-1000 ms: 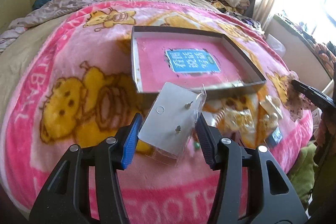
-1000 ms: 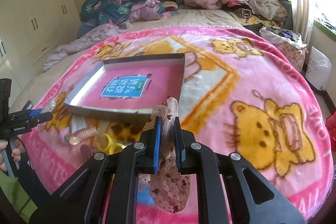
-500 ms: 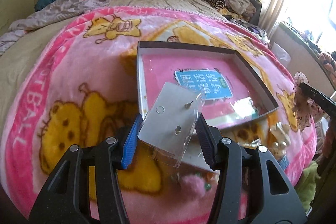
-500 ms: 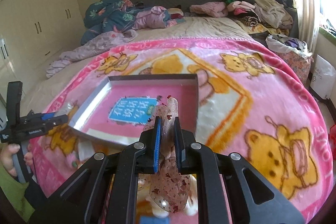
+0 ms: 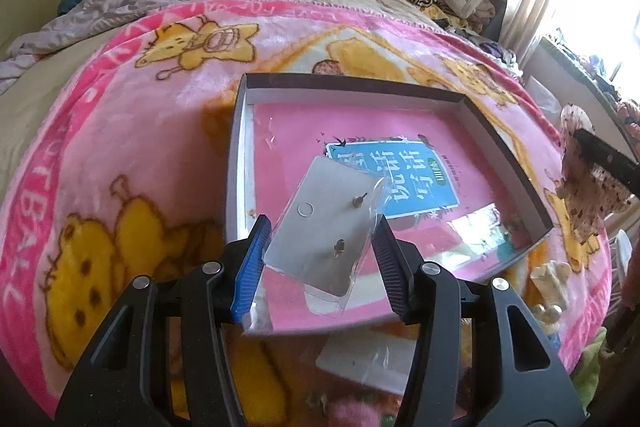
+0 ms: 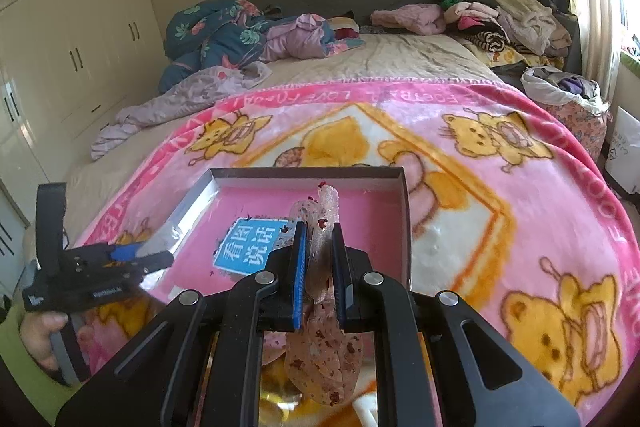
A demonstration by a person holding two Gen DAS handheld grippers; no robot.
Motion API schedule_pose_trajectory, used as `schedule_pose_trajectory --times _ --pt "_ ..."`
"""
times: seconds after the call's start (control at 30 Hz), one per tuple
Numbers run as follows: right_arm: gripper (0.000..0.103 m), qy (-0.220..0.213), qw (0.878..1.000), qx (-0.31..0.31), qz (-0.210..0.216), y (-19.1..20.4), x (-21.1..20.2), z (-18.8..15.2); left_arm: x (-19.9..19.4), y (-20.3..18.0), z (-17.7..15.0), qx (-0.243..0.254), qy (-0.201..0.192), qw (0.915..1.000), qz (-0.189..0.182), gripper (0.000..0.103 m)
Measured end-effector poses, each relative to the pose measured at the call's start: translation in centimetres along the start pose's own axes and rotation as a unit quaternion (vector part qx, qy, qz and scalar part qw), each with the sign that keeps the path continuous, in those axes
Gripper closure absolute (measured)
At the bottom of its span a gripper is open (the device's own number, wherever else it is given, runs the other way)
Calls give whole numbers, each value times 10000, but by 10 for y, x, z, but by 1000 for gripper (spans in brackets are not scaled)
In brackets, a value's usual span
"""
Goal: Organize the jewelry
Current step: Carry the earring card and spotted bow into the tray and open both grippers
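Earring card [image 5: 326, 227] clamped in left gripper [image 5: 320, 259]; right gripper [image 6: 319, 267] pinches seemingly fabric scrunchie [image 6: 324, 347].

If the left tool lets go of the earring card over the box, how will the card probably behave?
The earring card looks thin and flat, so it is probably light and may flutter rather than drop straight. Its clear sleeve looks glossy, so it might slide on the smooth floor of the box. It keeps its shape between the fingers of the left tool, so it seems fairly stiff.

A home bedroom: bed [image 6: 400, 67] with blanket [image 6: 500, 155], built-in wardrobes [image 6: 72, 39].
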State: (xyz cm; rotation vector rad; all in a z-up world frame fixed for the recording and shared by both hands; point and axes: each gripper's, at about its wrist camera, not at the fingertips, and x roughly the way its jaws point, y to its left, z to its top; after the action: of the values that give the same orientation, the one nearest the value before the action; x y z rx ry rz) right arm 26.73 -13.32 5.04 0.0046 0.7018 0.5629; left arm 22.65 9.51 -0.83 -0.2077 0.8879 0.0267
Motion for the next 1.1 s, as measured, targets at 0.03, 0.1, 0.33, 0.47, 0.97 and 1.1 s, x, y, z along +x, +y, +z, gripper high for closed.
schedule_pose_trajectory --times 0.03,0.1,0.33,0.47,0.97,1.1 --pt "92 15 10000 5 -6 0 3 1 3 0 1 -3 22 10000 0 59" --pt "92 64 10000 21 -22 -2 12 2 10 -1 1 28 55 10000 61 59" --pt "92 274 9995 118 -126 -12 38 -3 22 -3 1 122 99 9996 224 59" --pt "92 371 9988 218 -227 -18 50 -8 25 -3 2 112 123 9995 250 59" --pt "80 678 9966 104 -453 -23 68 -21 11 -3 -5 70 66 9996 255 35" --pt "45 663 9964 108 -511 -22 64 -25 0 -2 -8 17 9 9995 309 32"
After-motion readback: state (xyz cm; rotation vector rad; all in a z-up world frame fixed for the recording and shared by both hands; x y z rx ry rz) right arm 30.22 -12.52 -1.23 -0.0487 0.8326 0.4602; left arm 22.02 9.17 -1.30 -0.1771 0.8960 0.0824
